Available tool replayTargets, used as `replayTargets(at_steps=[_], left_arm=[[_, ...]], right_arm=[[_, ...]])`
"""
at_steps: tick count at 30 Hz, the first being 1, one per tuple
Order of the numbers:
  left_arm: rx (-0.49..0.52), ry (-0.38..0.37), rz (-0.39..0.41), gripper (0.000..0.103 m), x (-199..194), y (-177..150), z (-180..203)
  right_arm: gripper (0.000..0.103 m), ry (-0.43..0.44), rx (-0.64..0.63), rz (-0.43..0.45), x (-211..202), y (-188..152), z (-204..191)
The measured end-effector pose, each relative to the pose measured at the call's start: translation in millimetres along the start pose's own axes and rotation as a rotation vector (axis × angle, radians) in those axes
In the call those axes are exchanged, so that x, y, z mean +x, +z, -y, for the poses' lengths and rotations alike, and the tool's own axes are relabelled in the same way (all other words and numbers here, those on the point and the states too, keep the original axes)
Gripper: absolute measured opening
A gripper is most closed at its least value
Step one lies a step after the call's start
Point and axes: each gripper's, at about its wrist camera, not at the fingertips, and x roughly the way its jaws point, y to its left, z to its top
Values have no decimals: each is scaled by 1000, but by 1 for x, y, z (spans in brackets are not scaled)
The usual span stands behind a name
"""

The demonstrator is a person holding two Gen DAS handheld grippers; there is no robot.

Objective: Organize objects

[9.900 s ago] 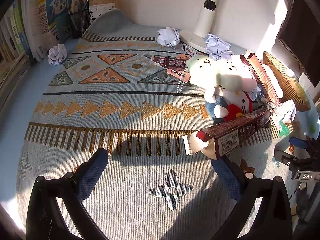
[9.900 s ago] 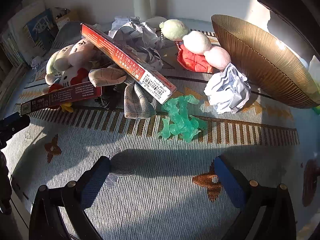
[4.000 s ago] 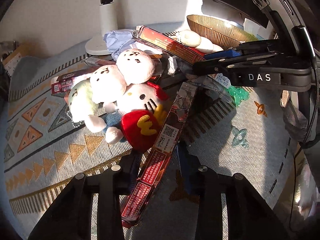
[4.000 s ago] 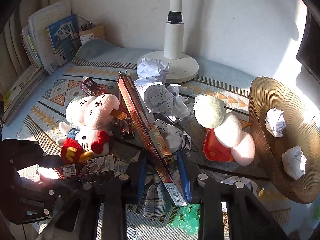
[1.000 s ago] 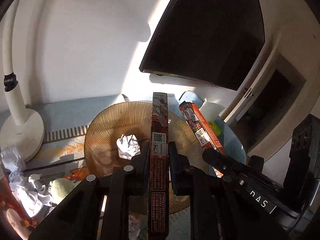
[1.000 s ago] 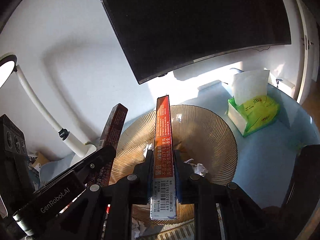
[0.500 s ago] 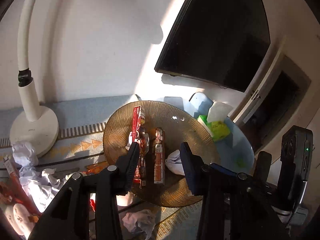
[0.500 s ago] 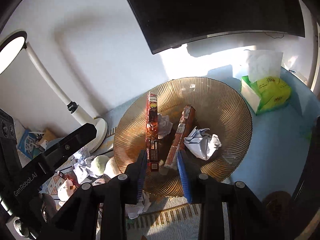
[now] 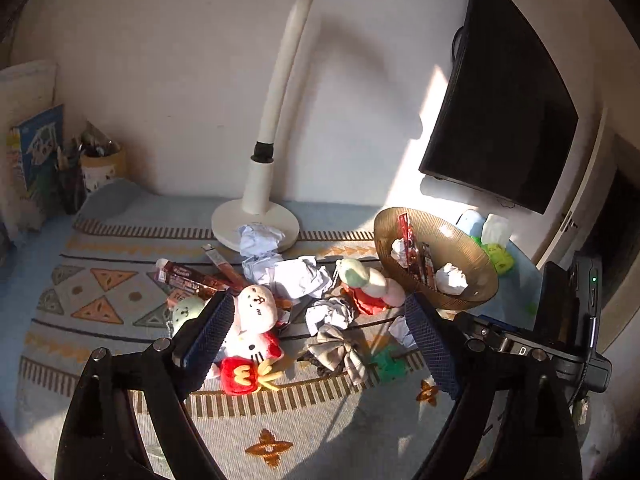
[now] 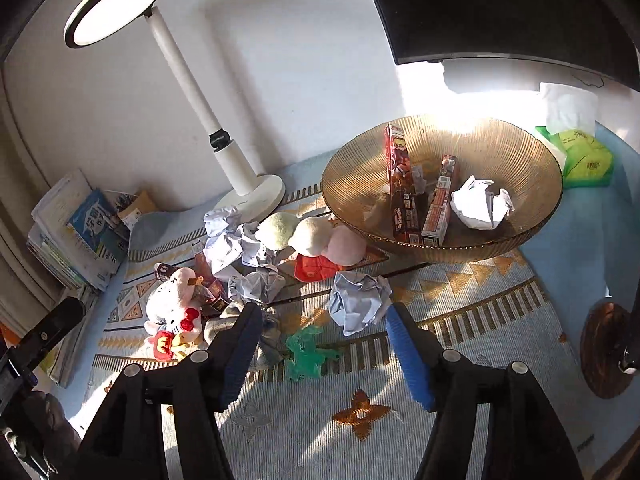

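Both grippers spread wide and empty above the patterned mat; two long boxes lying in the amber bowl.

Left gripper (image 9: 320, 344) held with jaws wide apart, gripping nothing, above the plush pile. Right gripper (image 10: 324, 350) likewise parted and empty, over the green toy (image 10: 308, 350). Amber ribbed bowl (image 10: 520, 148) seated at the far right edge of the mat (image 10: 460, 308), holding two red boxes (image 10: 400, 184) side by side, leaning against the inner wall, plus a crumpled paper ball (image 10: 482, 202) just beside them. Left scattered on the mat: white cat plush (image 9: 254, 334) in red, round plush trio (image 10: 312, 236), several paper wads (image 9: 296, 276), plaid bow (image 9: 340, 346), more dark-red boxes (image 9: 188, 278) near the lamp base (image 9: 256, 220). Tissue pack (image 10: 580, 156) positioned behind the bowl, under the monitor (image 9: 504, 120).
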Motion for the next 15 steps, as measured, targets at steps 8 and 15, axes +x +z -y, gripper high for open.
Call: replayTargets(at_steps=[8, 15], left_arm=[[25, 105, -124, 86, 33, -74, -38], [32, 89, -149, 87, 40, -81, -41]], right_arm=[[64, -28, -159, -23, 32, -26, -32], [65, -38, -178, -84, 54, -30, -35]])
